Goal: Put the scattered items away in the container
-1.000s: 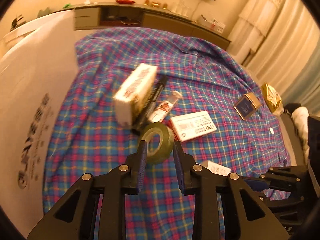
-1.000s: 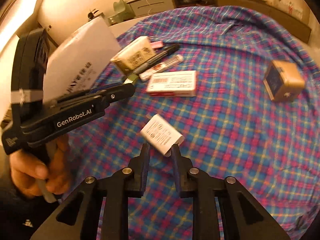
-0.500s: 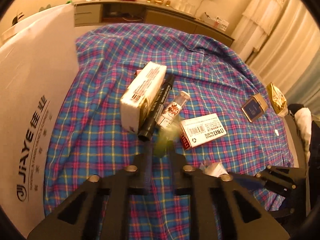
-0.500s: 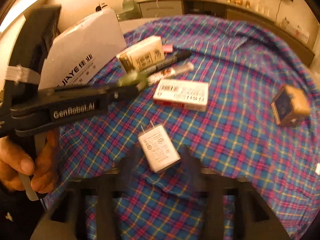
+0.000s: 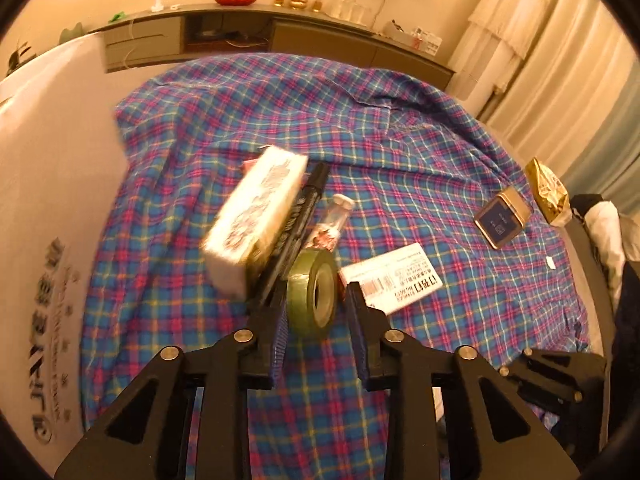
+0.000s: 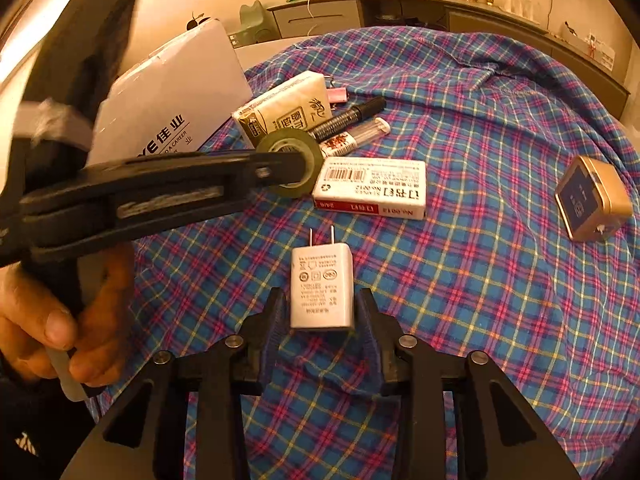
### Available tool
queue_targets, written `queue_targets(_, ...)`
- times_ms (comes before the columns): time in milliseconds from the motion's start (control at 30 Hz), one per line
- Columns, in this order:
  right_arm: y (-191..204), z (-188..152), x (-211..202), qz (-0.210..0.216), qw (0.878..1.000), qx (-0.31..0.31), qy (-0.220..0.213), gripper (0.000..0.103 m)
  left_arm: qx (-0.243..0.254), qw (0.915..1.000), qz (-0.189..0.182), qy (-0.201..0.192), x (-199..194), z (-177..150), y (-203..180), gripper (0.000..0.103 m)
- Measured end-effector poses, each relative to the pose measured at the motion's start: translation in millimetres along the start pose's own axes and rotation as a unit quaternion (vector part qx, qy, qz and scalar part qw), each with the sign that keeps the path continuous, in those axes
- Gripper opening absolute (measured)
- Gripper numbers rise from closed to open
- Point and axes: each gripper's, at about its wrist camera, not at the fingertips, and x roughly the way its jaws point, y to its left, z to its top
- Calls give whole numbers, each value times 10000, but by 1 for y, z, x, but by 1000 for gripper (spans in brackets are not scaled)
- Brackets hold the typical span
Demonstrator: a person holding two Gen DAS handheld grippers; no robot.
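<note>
White charger now lies between your parted right gripper, prongs pointing away (earlier askew); your left gripper, open wider, brackets the upright tape roll.

plaid cloth, long shelf, pale curtains

Tape roll: olive-green, on edge between my left tongs' fingers, lower centre of my left view.
Charger: white plug block, prongs pointing away, flat on the cloth between my right tongs' fingers, centre of my right view.
Tissue pack: cream, printed, upper centre, beside the black marker and clear tube.
Staple box: white and red, flat, centre.
Gold tin: blue-faced, far right.
Container: white box, upper left.
</note>
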Motion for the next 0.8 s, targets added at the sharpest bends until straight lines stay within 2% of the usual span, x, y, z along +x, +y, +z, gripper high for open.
queue_targets(33,0,0,0,-12,10000,-3,-5,36,-13,10000,-5,46,4,2,-1,11)
queue_targets(67,0,0,-2,2,10000,23,0,34,-65,9999,-26,77,6,3,0,10)
queue_targets(433,-6,0,-11,375,9985,403,-36,33,-386,9992,-79,-52,-31,-13,10,10)
queue_targets(700,6,-7,-18,359,9989,307,-67,33,-302,9991,284,-103,-64,-32,7,10)
queue_targets(800,13,-10,-22,301,9991,270,-142,33,-319,9990,288,-142,-77,-40,6,10)
